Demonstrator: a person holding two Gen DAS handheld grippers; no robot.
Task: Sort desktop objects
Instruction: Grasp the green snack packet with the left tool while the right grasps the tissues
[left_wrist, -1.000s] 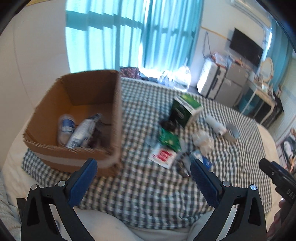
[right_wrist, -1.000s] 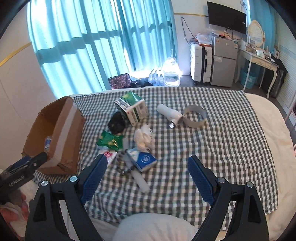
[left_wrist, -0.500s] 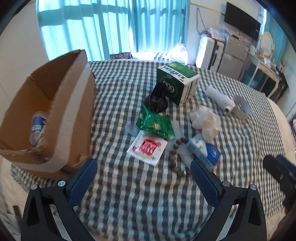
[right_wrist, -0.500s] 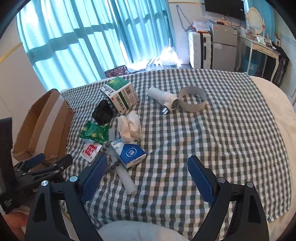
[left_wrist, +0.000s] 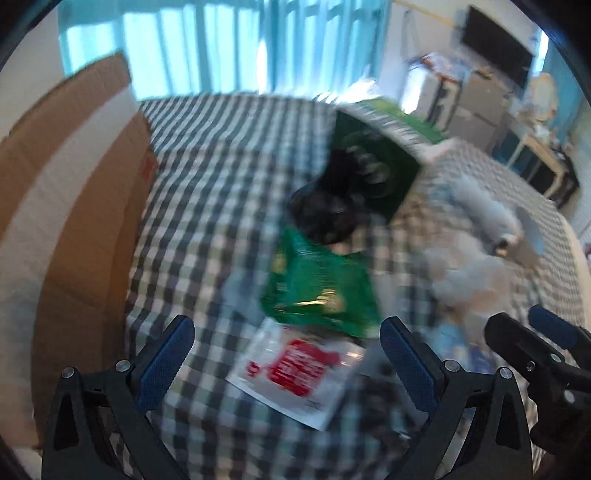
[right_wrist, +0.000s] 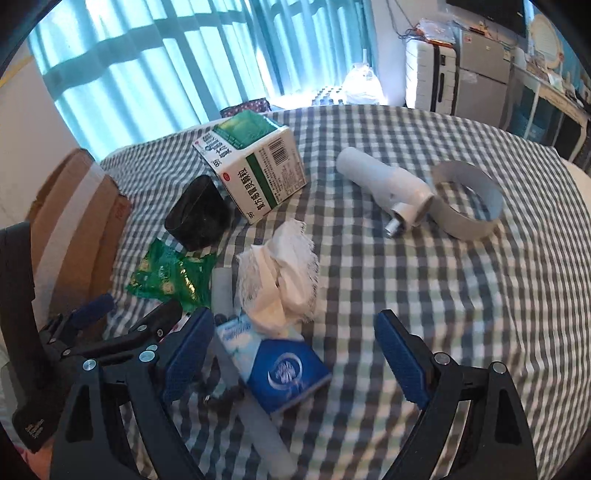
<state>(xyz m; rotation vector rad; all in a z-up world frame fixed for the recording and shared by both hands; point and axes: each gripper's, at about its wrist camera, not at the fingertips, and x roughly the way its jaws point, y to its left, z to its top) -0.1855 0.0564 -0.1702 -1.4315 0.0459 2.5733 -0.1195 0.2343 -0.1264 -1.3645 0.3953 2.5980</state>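
Where legible: med box (right_wrist: 255, 166) "999"

Black tongs (right_wrist: 293, 356) with blue ribbed pads (right_wrist: 400, 360) and silver screws.

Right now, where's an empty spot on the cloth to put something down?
Bare checked cloth lies right of the tissue wad, in front of the gray ring. It is crowded from the medicine box down to the blue packet.

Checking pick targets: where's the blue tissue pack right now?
Right wrist view, low centre: the blue tissue pack lies on the checked cloth between the open right gripper fingers, just below the crumpled white tissue.
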